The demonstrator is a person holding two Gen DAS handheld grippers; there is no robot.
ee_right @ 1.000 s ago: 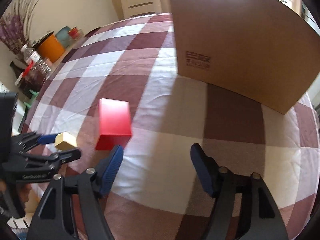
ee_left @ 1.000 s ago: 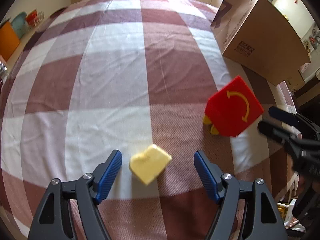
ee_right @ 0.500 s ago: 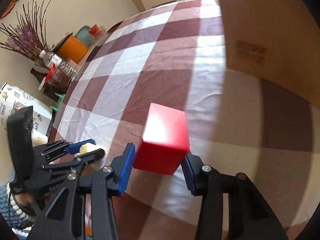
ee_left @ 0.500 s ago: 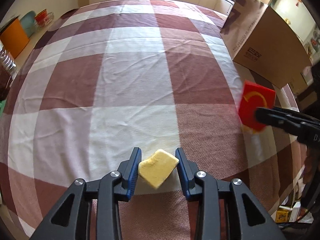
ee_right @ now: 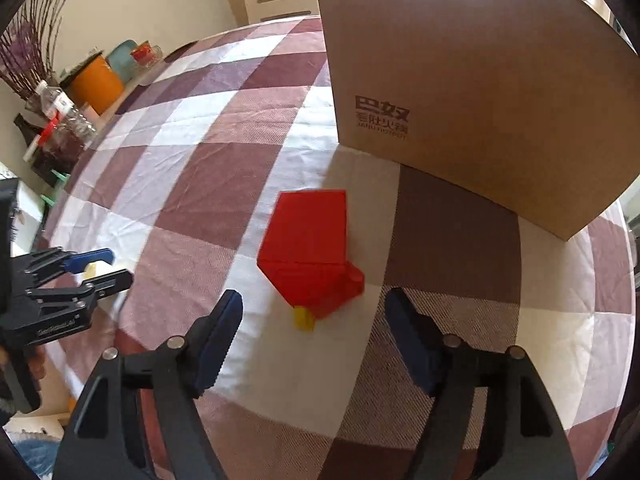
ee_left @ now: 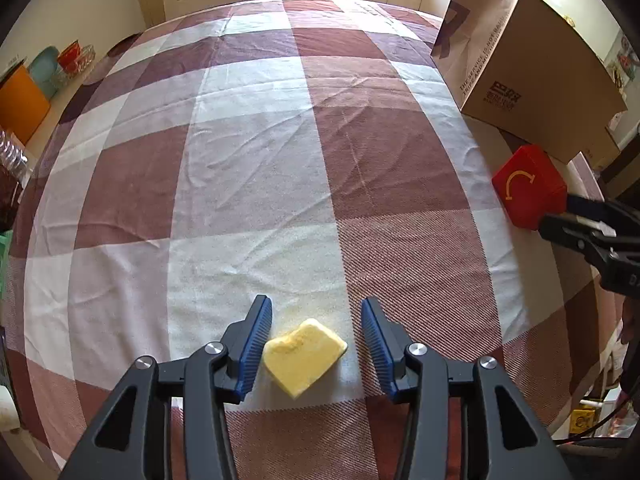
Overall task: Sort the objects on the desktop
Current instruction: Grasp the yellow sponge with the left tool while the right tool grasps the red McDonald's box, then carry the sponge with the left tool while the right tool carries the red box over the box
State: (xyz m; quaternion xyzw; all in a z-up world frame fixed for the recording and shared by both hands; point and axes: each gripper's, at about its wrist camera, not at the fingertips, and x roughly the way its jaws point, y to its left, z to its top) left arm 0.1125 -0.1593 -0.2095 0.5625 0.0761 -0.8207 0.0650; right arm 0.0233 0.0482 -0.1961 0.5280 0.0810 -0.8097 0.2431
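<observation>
Both jaws now apart, box point(ee_right: 460, 72) shut.

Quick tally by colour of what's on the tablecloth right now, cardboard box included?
Yellow: 1, the sponge piece
Red: 1, the red box
Brown: 1, the cardboard box
Total: 3

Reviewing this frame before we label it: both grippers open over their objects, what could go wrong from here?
1. The left gripper is off-centre on the yellow block: its left finger nearly touches while the right stands clear, so closing may push or twist the block.
2. The red box lies ahead of the right gripper, past the fingertips; closing now would probably miss it.
3. The cardboard box stands close behind the red box, so reaching further risks bumping it.
</observation>
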